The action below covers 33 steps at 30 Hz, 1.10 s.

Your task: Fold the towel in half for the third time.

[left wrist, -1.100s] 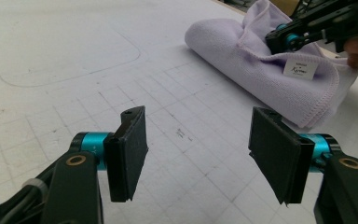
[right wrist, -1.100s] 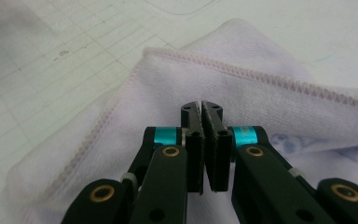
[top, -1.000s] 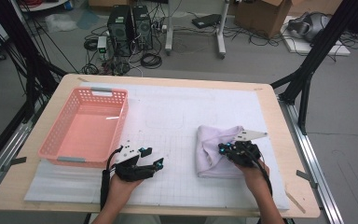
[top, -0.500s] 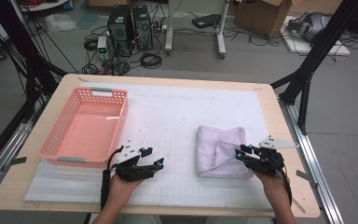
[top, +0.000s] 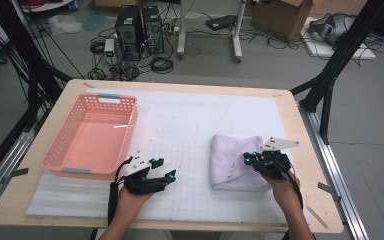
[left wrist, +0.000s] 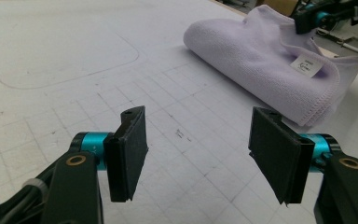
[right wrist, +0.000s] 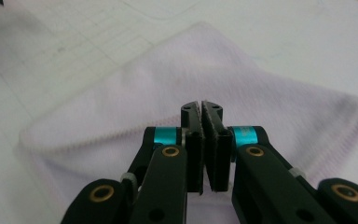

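Note:
A folded lilac towel [top: 232, 160] with a white label lies on the white grid mat, right of centre. My right gripper [top: 248, 159] is over the towel's right part. Its jaws have just been closing and now stand shut pad to pad [right wrist: 203, 108], with no cloth seen between them and the towel [right wrist: 121, 107] below. My left gripper [top: 164, 168] rests low on the mat left of the towel. It is open [left wrist: 198, 140] with only bare mat between its pads. From there the towel [left wrist: 261, 60] lies ahead to the right, with the right gripper [left wrist: 321, 16] behind it.
A pink plastic basket [top: 55, 152] stands empty on the left of the table. The wooden table edge [top: 310, 150] runs close to the right of the towel. Black frame legs, computers and cables sit on the floor beyond the table.
The right gripper drew back to the right off the towel half a second ago, then came back left over its right part. The towel lies flatter than a second ago. The left hand has stayed still.

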Each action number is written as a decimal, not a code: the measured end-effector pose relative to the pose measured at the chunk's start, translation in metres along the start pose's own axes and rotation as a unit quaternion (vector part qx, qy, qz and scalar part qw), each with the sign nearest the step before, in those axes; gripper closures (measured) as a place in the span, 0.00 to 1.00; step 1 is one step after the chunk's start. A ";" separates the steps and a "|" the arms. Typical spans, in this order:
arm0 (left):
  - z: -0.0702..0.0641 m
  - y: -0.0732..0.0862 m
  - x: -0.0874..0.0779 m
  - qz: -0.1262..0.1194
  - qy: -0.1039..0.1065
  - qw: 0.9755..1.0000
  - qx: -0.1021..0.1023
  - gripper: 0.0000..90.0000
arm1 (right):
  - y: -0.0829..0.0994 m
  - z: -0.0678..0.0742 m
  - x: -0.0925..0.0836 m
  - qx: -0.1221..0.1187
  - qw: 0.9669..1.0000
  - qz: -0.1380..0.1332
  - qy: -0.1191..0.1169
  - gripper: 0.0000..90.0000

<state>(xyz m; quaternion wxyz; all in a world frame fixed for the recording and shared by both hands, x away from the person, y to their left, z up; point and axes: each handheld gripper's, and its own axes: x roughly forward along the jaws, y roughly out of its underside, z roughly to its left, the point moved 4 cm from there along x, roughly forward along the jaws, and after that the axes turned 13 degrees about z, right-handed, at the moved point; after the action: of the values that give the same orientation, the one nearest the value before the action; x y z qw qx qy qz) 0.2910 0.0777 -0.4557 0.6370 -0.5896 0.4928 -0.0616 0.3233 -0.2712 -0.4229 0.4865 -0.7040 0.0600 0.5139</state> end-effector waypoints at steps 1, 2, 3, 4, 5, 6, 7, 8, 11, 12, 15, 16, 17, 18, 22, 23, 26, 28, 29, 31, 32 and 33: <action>0.000 0.000 0.000 0.000 -0.001 1.000 0.002 0.41 | 0.006 -0.001 -0.004 -0.003 1.000 -0.001 0.004 0.97; -0.001 0.000 0.000 -0.001 0.000 1.000 0.001 0.41 | 0.012 -0.003 -0.008 -0.001 1.000 -0.003 0.006 0.97; -0.001 0.000 0.000 -0.001 -0.001 1.000 0.001 0.41 | 0.019 -0.004 -0.012 0.000 1.000 -0.006 0.007 0.97; -0.001 0.000 0.000 -0.001 -0.001 1.000 0.001 0.41 | 0.026 -0.006 -0.016 0.000 1.000 -0.010 0.007 0.97; -0.001 0.000 0.000 0.000 -0.001 1.000 0.002 0.41 | 0.033 -0.007 -0.020 0.001 1.000 -0.012 0.006 0.97; -0.001 0.000 0.000 0.000 -0.001 1.000 0.002 0.41 | 0.033 -0.007 -0.020 0.001 1.000 -0.012 0.006 0.97; 0.000 -0.001 0.000 -0.001 -0.001 1.000 0.001 0.41 | 0.047 -0.009 -0.025 0.002 1.000 -0.018 -0.002 0.97; 0.000 -0.001 0.000 0.000 -0.002 1.000 0.000 0.41 | 0.053 -0.010 -0.027 0.003 1.000 -0.018 -0.003 0.97; -0.001 -0.001 0.000 0.000 -0.002 1.000 0.001 0.41 | 0.067 -0.009 -0.030 -0.002 1.000 -0.010 -0.015 0.96; -0.001 -0.001 0.001 0.000 -0.001 1.000 0.004 0.41 | 0.069 -0.009 -0.031 -0.004 1.000 -0.007 -0.015 0.91; -0.002 -0.001 0.002 0.000 -0.001 1.000 0.002 0.41 | 0.071 -0.014 -0.037 0.026 0.999 -0.028 -0.012 0.78; -0.002 -0.001 0.002 0.001 0.000 1.000 0.004 0.41 | 0.070 -0.015 -0.041 0.038 0.998 -0.040 -0.017 0.77; -0.002 -0.001 0.002 0.001 -0.001 1.000 0.004 0.41 | 0.068 -0.017 -0.045 0.042 0.998 -0.052 -0.013 0.77; -0.002 -0.001 0.002 0.001 -0.001 1.000 0.004 0.41 | 0.064 -0.019 -0.047 0.048 0.997 -0.058 -0.009 0.77; -0.002 -0.002 0.002 0.000 0.000 1.000 0.003 0.41 | 0.045 -0.022 -0.043 0.050 0.997 -0.054 0.012 0.78; -0.002 -0.002 0.002 0.001 0.001 1.000 0.003 0.41 | 0.040 -0.022 -0.039 0.050 0.997 -0.049 0.013 0.79; -0.002 -0.002 0.003 0.001 0.002 1.000 0.003 0.41 | 0.031 -0.020 -0.022 0.043 0.999 -0.025 0.008 0.81; -0.002 -0.002 0.003 0.001 0.002 1.000 0.004 0.41 | 0.031 -0.018 -0.016 0.036 0.999 -0.014 0.003 0.82; -0.001 -0.001 0.002 0.001 0.001 1.000 0.004 0.41 | 0.033 -0.012 -0.007 0.020 1.000 0.005 -0.010 0.85; -0.001 -0.001 0.001 0.000 0.001 1.000 0.002 0.41 | 0.040 -0.006 -0.005 0.002 1.000 0.017 -0.017 0.85; -0.001 -0.001 0.001 0.000 0.001 1.000 0.002 0.41 | 0.045 -0.004 -0.005 -0.004 1.000 0.020 -0.017 0.85; 0.000 -0.001 0.001 -0.002 -0.001 1.000 0.001 0.41 | 0.050 -0.002 -0.006 -0.011 0.999 0.027 -0.017 0.86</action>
<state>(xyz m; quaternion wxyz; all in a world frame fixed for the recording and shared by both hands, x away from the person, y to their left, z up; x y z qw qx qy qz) 0.2921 0.0769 -0.4548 0.6377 -0.5902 0.4911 -0.0630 0.2924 -0.3010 -0.4490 0.4660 -0.6987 0.0651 0.5389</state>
